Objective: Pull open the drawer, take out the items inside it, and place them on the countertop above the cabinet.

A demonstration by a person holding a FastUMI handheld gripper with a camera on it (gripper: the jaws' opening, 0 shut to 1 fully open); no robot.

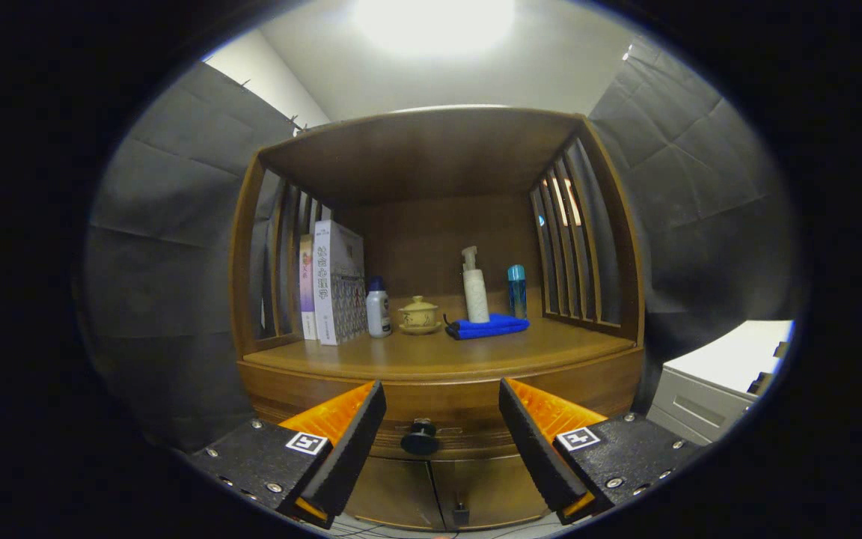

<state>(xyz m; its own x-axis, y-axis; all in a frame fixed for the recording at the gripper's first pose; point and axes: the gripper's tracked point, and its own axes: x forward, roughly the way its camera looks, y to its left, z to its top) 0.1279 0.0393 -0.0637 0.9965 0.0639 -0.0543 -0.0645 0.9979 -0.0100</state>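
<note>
Spread wide and holding nothing, my gripper [442, 438] frames the drawer knob [420, 436], which sits between my fingers and a little beyond their tips. The drawer [446, 408] is shut, under the front edge of the countertop [438, 352]. Back on that countertop stand books [334, 281] at the left, a small white bottle [378, 308], a lidded cup [419, 314], and a pump bottle [475, 288] on a blue cloth [487, 326]. I judge I am on the approach: next I should ease forward, centre on the knob, close and pull straight back.
</note>
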